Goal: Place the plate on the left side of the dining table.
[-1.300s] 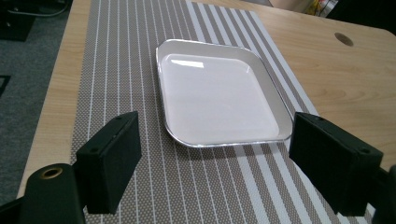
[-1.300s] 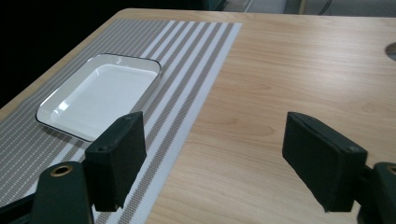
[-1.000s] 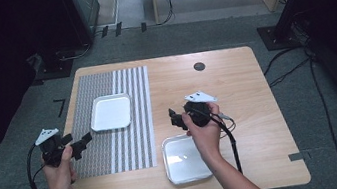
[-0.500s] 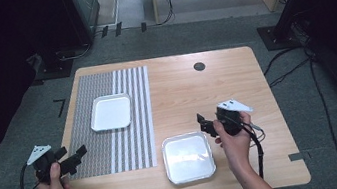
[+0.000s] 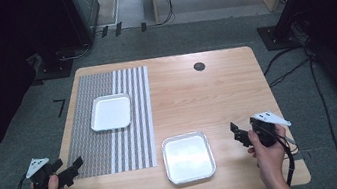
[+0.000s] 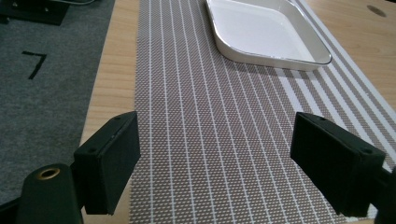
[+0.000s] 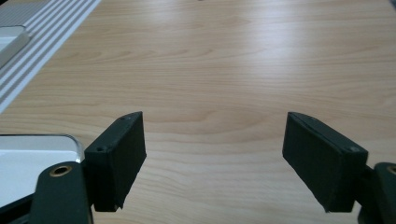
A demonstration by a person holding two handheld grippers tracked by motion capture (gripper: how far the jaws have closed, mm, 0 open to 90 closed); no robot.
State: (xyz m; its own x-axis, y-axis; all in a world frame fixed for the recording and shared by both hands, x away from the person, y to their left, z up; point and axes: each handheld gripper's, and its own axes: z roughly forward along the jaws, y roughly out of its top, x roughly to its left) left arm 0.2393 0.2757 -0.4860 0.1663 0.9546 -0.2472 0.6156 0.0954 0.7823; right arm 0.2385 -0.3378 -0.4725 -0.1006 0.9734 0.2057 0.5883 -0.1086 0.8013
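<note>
A white square plate [image 5: 111, 112] rests on the striped placemat [image 5: 108, 144] at the table's left. A silver square tray [image 5: 188, 156] lies on bare wood near the front edge. My left gripper [image 5: 74, 168] hovers at the mat's front left corner, jaws open and empty. In the left gripper view the left gripper [image 6: 215, 163] looks along the placemat [image 6: 210, 135] toward the white plate [image 6: 266, 32]. My right gripper [image 5: 237, 134] is held right of the tray, open, nothing between its jaws. In the right gripper view the right gripper [image 7: 215, 154] faces bare wood, with the tray's corner [image 7: 42, 154] at lower left.
The wooden table [image 5: 217, 97] has a small dark cable hole [image 5: 199, 66] near its far edge. Grey carpet surrounds it, with cables [image 5: 284, 72] and dark equipment stands at the back and right. A desk stands beyond the table.
Both hands have drawn back toward the front edge. The right gripper moved from above the tray out to its right. The left gripper slid down to the mat's front left corner.
</note>
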